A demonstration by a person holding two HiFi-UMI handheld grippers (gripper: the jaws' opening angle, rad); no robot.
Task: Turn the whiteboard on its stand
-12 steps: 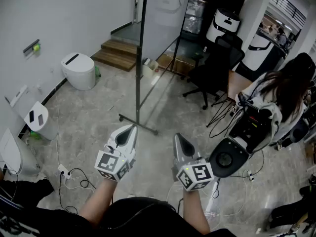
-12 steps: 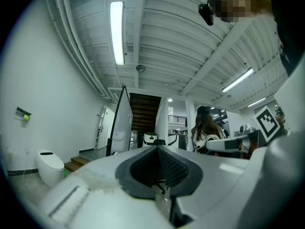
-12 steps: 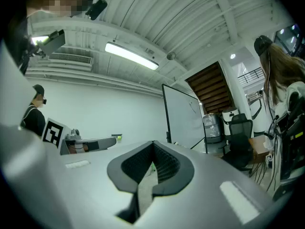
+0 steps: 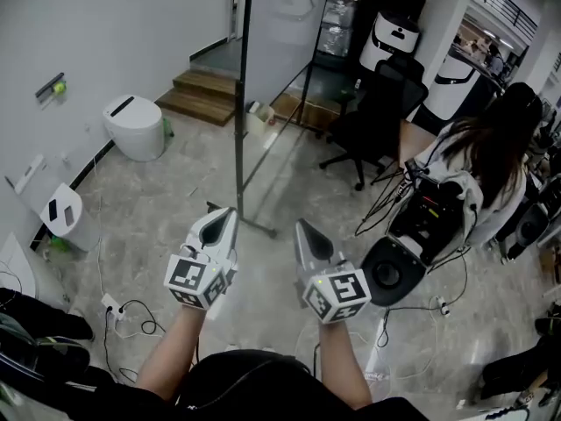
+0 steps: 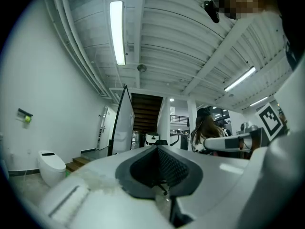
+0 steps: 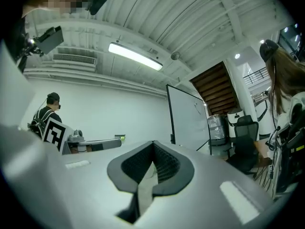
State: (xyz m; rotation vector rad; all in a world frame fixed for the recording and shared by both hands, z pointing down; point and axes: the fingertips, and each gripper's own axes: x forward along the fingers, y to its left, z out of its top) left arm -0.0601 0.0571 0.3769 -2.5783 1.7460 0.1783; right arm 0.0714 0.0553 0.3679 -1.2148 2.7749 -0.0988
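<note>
Whiteboard (image 4: 285, 33) untouched on its stand (image 4: 240, 130)
Left gripper (image 4: 226, 217) and right gripper (image 4: 302, 228) hover side by side before it, fingers pressed together, holding nothing.

pale grey marbled floor (image 4: 158, 200), white wall (image 4: 105, 24), wooden steps (image 4: 203, 95) at the back, black office chair (image 4: 372, 117), fluorescent tube (image 5: 117, 32) on ribbed ceiling (image 5: 181, 32).

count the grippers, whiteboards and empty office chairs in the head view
grippers: 2 (left gripper, right gripper)
whiteboards: 1
empty office chairs: 1
total: 4
</note>
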